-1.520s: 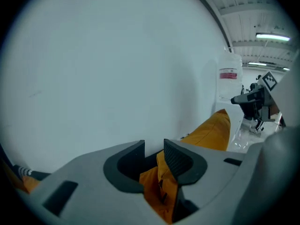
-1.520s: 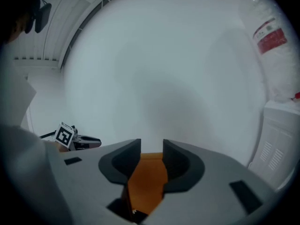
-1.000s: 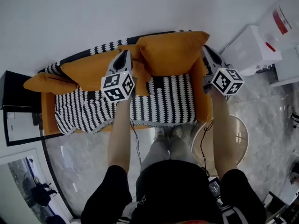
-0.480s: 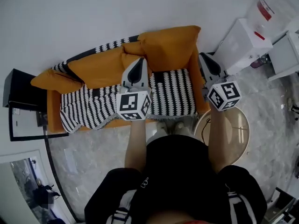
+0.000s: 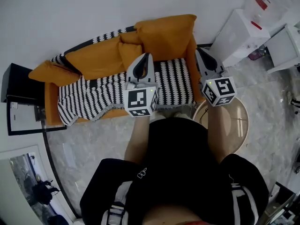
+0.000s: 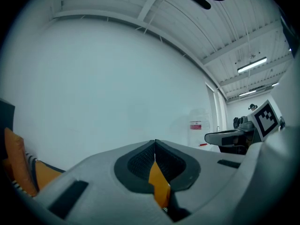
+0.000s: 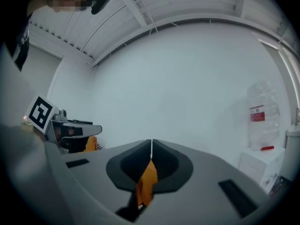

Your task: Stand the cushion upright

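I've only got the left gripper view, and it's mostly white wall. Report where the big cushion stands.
Observer: The big orange cushion stands upright against the back of the sofa, at the end nearer the right tongs.
Operator: Tell me whether those tongs hold it.
Observer: No. The right tongs are shut with nothing gripped.
Operator: Give me what sits next to the cushion.
Observer: A second orange cushion leans on the sofa's back right beside it.
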Tool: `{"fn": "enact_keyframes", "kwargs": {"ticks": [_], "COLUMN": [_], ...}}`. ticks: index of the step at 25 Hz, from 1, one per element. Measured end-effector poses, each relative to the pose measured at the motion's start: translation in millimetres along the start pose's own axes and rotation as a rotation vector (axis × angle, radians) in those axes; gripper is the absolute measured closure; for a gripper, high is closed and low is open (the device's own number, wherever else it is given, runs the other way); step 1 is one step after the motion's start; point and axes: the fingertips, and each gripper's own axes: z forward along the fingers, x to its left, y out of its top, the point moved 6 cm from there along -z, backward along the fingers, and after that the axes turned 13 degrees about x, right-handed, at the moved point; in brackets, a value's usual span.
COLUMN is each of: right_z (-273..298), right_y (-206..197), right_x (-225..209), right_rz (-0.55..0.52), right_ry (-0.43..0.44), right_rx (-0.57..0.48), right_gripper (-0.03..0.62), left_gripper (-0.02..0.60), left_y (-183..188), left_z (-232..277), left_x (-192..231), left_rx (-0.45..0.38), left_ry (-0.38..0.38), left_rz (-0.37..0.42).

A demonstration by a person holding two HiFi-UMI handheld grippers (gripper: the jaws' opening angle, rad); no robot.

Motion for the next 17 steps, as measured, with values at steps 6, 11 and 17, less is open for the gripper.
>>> {"fn": "enact_keyframes", "kwargs": {"ticks": [6,11,17], "right_z": [0,2,4], "right_y": [-2,-2,0], "right_x": [1,-1,-7], "right_rz": [0.0,-0.002,-0.008], "right_ry": [0.003,0.011,0.014], "right_rx": [0.006,0.0,-0.003], "right_gripper": [0.579,0.58,0.58], "left_gripper": [0.571,0.571,0.571], "left_y": [-1,0,1], "left_z": [3,7,13], "left_x": [-2,-5,-8], "left_rx": [0.011,0.012,0.016], "left_ry": [0.009,0.005,0.006], "left_rz": [-0.006,0.001,0.0]}}
